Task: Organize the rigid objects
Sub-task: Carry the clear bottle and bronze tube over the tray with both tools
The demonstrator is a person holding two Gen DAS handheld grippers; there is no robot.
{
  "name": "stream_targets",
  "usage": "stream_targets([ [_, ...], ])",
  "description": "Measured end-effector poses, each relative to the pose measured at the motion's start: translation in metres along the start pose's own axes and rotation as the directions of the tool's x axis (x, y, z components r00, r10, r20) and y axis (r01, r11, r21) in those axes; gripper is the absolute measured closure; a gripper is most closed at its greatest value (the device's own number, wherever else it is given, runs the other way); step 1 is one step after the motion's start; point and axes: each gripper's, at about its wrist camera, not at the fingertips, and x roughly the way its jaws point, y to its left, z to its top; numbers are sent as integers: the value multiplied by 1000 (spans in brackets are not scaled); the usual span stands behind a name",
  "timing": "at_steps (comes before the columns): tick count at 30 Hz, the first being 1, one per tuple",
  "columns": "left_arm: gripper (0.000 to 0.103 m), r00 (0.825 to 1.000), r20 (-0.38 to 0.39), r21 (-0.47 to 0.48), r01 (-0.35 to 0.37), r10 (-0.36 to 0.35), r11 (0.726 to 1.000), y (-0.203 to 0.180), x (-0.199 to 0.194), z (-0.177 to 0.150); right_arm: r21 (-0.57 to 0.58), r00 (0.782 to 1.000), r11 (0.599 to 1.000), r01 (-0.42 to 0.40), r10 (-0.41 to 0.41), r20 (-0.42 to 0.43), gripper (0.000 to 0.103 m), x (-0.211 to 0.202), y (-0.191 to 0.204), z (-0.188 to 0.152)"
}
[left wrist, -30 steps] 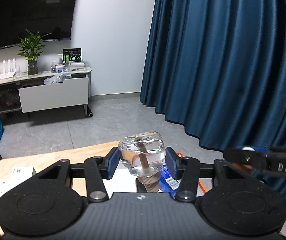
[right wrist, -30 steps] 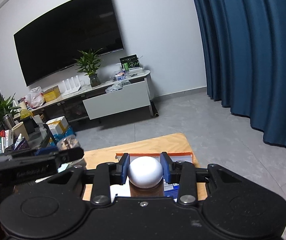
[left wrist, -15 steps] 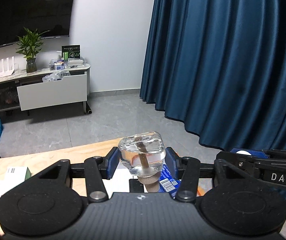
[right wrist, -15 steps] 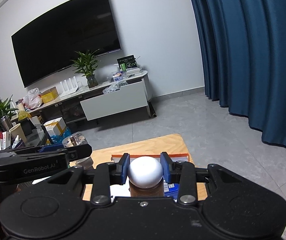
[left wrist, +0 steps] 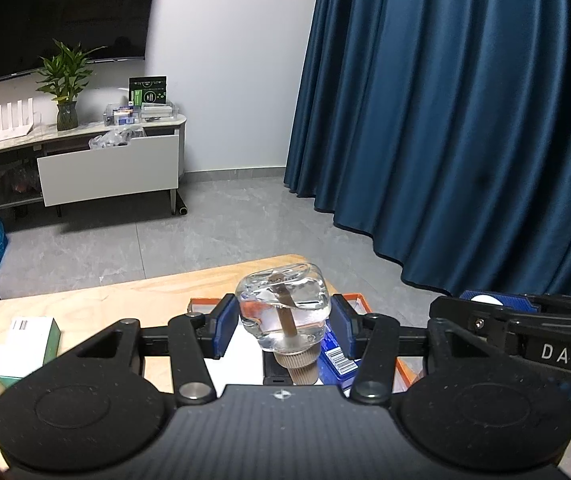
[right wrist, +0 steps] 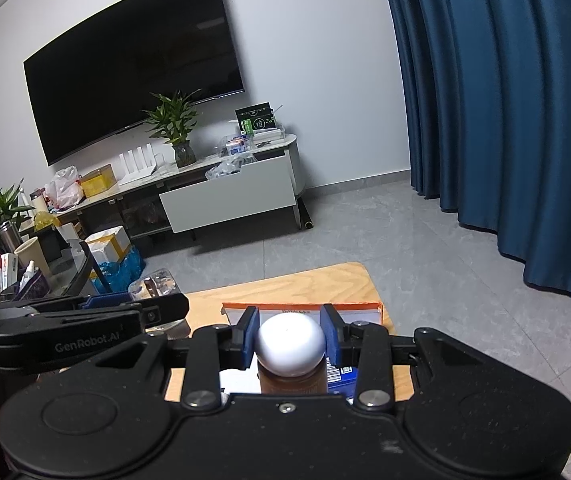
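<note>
Two tongs grip things above the wooden surface (left wrist: 173, 292). Left tongs (left wrist: 283, 326) clamp a clear glass bottle (left wrist: 285, 312). Right tongs (right wrist: 290, 338) pinch a white-capped brown bottle (right wrist: 290, 344).

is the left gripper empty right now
No, the left gripper is clamped on a clear glass bottle between its blue pads.

Right claw (left wrist: 481, 300) nearer the left claw (left wrist: 283, 330) (sideways).
</note>
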Motion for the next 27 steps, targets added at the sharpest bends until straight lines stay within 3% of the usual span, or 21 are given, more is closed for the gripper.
stream_targets([
  [27,53,999,-32,-36,-18,17,999,12,7,-9,-14,999,1000,13,-14,-39,62,20,2,-4],
])
